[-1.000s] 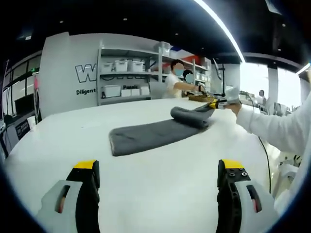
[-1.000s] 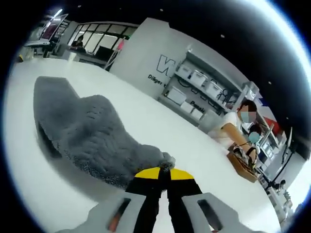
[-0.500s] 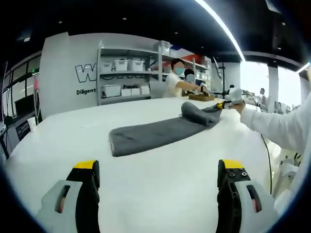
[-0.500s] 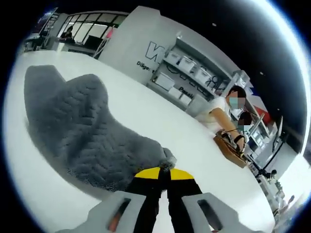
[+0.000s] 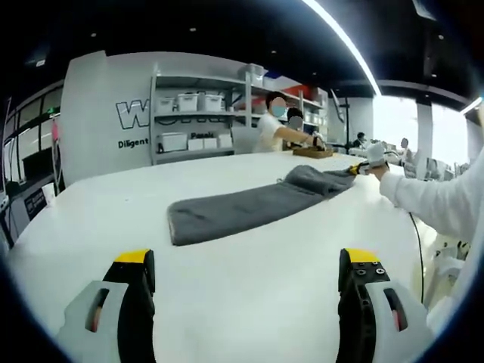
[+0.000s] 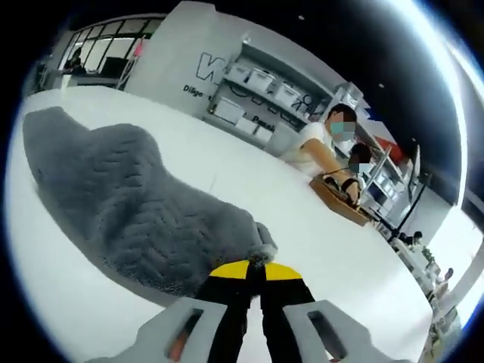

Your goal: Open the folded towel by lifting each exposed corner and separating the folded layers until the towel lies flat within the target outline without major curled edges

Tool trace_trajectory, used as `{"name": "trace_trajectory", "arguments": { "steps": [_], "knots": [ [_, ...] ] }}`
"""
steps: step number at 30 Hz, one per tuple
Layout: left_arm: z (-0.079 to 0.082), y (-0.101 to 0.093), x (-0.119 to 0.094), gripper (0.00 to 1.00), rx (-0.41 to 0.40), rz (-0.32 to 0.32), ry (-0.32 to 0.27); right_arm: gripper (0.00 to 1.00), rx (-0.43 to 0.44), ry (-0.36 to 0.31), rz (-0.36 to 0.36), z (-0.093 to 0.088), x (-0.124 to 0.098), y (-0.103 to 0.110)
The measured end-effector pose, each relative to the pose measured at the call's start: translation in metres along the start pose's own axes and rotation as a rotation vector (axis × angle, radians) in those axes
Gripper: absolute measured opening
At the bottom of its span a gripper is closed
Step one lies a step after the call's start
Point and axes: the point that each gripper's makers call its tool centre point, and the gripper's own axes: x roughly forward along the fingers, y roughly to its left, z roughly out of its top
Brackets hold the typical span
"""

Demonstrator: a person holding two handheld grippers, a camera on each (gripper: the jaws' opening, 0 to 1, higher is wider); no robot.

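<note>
Right gripper (image 6: 253, 274): my jaws are pressed together on one corner of the grey towel (image 6: 128, 204); in the left gripper view this gripper (image 5: 355, 169) is at the far end of the cloth.
Left gripper (image 5: 246, 276): jaws spread wide, nothing between them, low over the white table (image 5: 249, 302) and well apart from the towel (image 5: 249, 208).
Towel: it lies as a long grey strip across the table, the pinched end a little raised.
Containers: white bins (image 5: 198, 102) stand on the shelf rack (image 5: 200, 113); I cannot tell what is in them. A flat brown tray (image 6: 338, 200) is under a person's hands.
Writing: the wall (image 5: 106, 113) shows a large "W" and below it "Diligent", the rest is hidden.
Free room: bare table on all sides of the towel, up to the front edge.
</note>
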Motion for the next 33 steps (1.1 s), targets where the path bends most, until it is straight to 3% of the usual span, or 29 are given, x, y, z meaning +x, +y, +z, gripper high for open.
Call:
{"name": "trace_trajectory", "arguments": {
  "steps": [9,15,22,27,33],
  "knots": [
    [-0.001,0.000,0.000,1.00,-0.001,0.002,0.004,0.00,0.010,0.028,-0.023,-0.016,0.001,-0.019],
    [0.000,0.001,0.002,1.00,-0.004,0.004,0.002,0.00,0.046,0.030,0.006,-0.022,0.011,-0.025],
    [0.000,-0.002,0.008,1.00,-0.010,-0.005,0.005,0.16,0.180,0.009,0.026,-0.026,0.007,-0.036],
    [0.001,-0.004,0.013,1.00,-0.010,-0.017,0.005,0.38,0.299,-0.063,0.057,-0.008,-0.018,-0.032],
    [0.002,-0.005,0.020,1.00,-0.017,-0.030,0.005,0.52,0.295,-0.145,0.169,0.029,-0.050,-0.004]
  ]
}}
